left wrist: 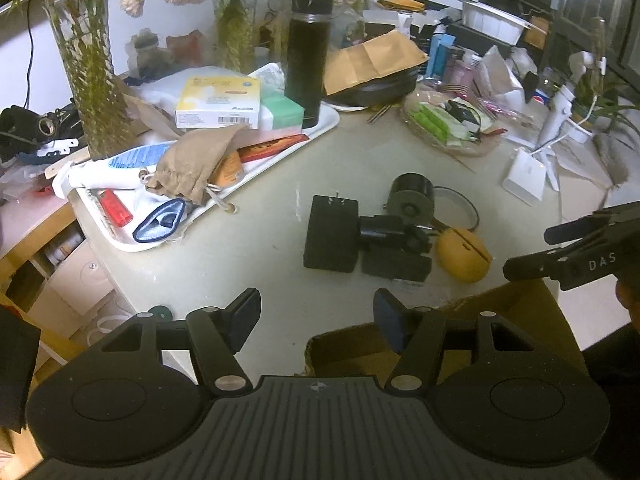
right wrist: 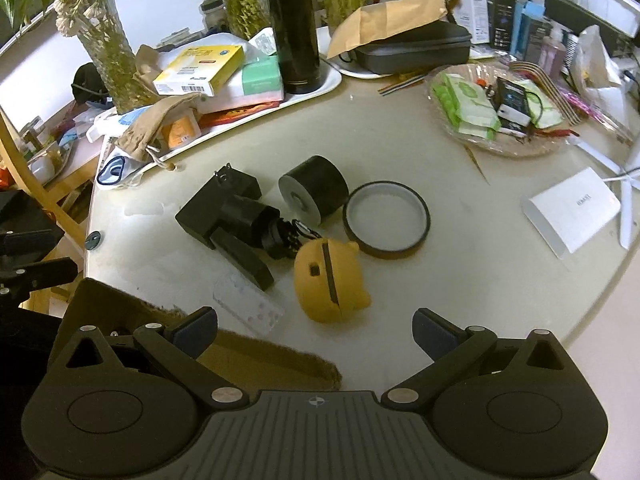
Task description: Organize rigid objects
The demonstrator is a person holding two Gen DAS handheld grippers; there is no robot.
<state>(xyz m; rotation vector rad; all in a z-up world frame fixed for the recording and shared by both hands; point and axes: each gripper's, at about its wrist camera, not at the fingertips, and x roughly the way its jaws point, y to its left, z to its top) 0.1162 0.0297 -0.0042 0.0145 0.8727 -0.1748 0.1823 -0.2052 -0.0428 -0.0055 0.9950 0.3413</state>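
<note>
A cluster of rigid objects lies mid-table: a black power adapter point(right wrist: 218, 210) point(left wrist: 331, 233), a flat black block point(right wrist: 245, 258) point(left wrist: 396, 266), a black cylinder point(right wrist: 314, 190) point(left wrist: 412, 196), a dark tape ring point(right wrist: 387, 220) point(left wrist: 460, 204), a yellow pig-shaped case point(right wrist: 328, 282) point(left wrist: 464, 255) and a clear phone case point(right wrist: 248, 306). A brown cardboard box point(right wrist: 256, 356) point(left wrist: 516, 320) sits at the near edge. My right gripper point(right wrist: 314, 332) is open and empty, just short of the yellow case; it also shows in the left wrist view point(left wrist: 524, 254). My left gripper point(left wrist: 316, 316) is open and empty near the table's edge.
A white tray point(right wrist: 332, 76) point(left wrist: 280, 160) at the left back holds boxes, a cloth pouch and a tall black flask point(right wrist: 294, 28) point(left wrist: 308, 56). A wicker plate point(right wrist: 508, 144) of packets, a white box point(right wrist: 572, 208), plant vases and a black zip case point(right wrist: 416, 50) crowd the back.
</note>
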